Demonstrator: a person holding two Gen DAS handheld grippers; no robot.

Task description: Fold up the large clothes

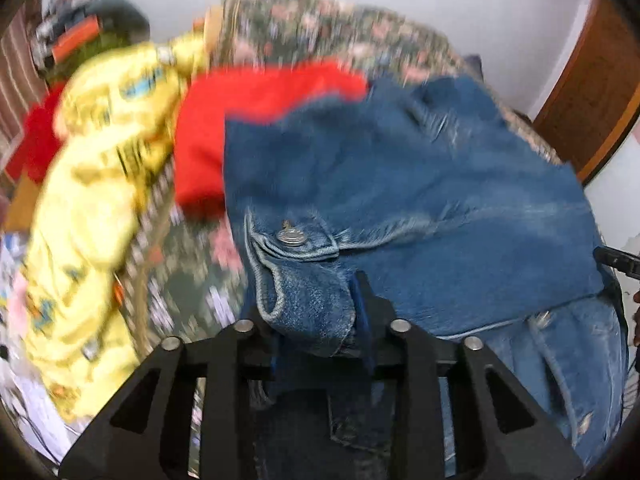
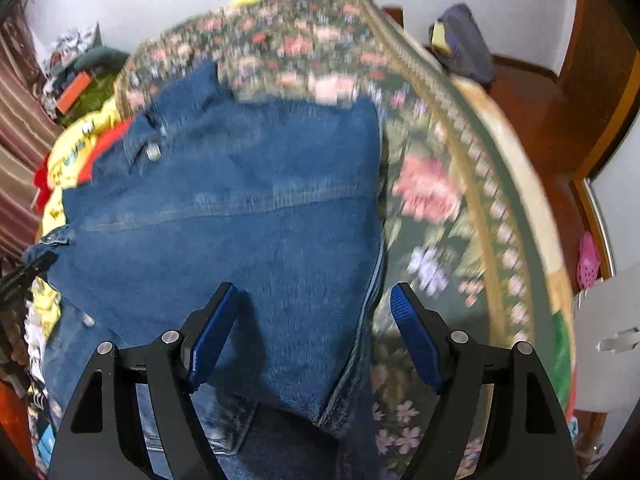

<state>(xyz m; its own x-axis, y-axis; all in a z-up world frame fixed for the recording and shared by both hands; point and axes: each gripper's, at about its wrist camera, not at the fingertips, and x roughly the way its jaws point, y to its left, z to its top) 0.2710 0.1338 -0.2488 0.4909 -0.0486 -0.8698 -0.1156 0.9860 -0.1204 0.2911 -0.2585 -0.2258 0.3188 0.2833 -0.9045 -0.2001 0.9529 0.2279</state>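
I judge the fold partly done: my left gripper (image 1: 316,320) is clamped on a cuff of the denim jacket (image 2: 248,200), doubled over on the floral bedspread (image 2: 440,184). My right gripper (image 2: 312,336) stands apart (holding nothing), jacket edge at 12 o'clock; further folds remain.

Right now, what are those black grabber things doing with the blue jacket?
A person is folding a denim jacket on a flowery bedspread. The left gripper is pinched shut on a buttoned cuff of the jacket. The right gripper is open above the jacket's edge, holding nothing. A red garment and a yellow printed one lie beside the jacket, not yet folded.
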